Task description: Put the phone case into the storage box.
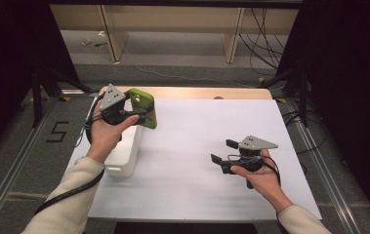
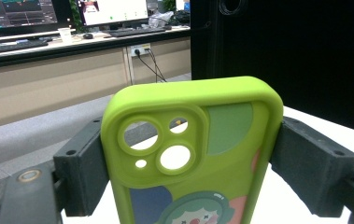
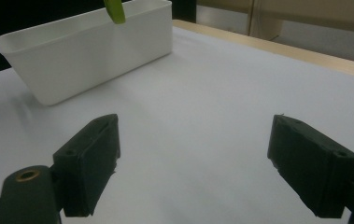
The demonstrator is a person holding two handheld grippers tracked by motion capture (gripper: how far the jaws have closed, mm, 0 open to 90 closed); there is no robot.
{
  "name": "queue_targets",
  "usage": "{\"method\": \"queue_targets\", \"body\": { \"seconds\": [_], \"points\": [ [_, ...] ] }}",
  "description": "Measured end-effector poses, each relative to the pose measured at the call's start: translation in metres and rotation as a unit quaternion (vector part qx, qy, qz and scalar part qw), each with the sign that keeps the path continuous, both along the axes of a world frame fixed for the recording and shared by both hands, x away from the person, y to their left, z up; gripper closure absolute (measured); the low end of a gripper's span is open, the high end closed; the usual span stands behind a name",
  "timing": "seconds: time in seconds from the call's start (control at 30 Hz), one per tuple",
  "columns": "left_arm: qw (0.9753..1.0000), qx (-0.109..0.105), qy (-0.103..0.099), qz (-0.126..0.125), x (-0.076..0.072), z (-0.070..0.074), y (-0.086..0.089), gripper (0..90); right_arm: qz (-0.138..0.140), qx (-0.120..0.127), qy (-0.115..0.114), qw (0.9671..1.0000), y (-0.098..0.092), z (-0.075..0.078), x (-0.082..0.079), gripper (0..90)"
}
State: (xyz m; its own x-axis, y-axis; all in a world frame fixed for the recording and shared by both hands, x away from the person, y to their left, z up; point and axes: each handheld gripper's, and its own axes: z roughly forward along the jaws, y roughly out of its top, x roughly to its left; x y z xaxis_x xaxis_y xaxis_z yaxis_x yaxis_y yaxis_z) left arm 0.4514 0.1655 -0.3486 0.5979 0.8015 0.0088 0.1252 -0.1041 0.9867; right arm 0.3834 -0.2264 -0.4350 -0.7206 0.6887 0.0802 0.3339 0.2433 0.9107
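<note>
Here, upper left, the left tool (image 1: 141, 113) clamps the green phone case (image 1: 143, 108) by its edges; it might slip beside the white bin (image 1: 124, 153); the right tool (image 1: 223, 151) gapes empty.

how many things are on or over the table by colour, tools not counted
green: 1, the phone case clamped in the left tool
white: 1, the bin at the table's left edge
total: 2

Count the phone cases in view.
1. A green phone case is clamped in the left gripper, held above the white bin. More may lie hidden inside the bin.
</note>
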Motion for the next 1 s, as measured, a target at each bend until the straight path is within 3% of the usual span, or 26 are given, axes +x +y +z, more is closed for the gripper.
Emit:
{"method": "queue_targets", "body": {
  "seconds": [1.0],
  "points": [
    [0.9995, 0.004, 0.001, 0.031, 0.006, -0.001, 0.021, 17.2, -0.02, -0.011, -0.01, 0.9997, -0.026, -0.001, -0.008, 18.7]
  ]
}}
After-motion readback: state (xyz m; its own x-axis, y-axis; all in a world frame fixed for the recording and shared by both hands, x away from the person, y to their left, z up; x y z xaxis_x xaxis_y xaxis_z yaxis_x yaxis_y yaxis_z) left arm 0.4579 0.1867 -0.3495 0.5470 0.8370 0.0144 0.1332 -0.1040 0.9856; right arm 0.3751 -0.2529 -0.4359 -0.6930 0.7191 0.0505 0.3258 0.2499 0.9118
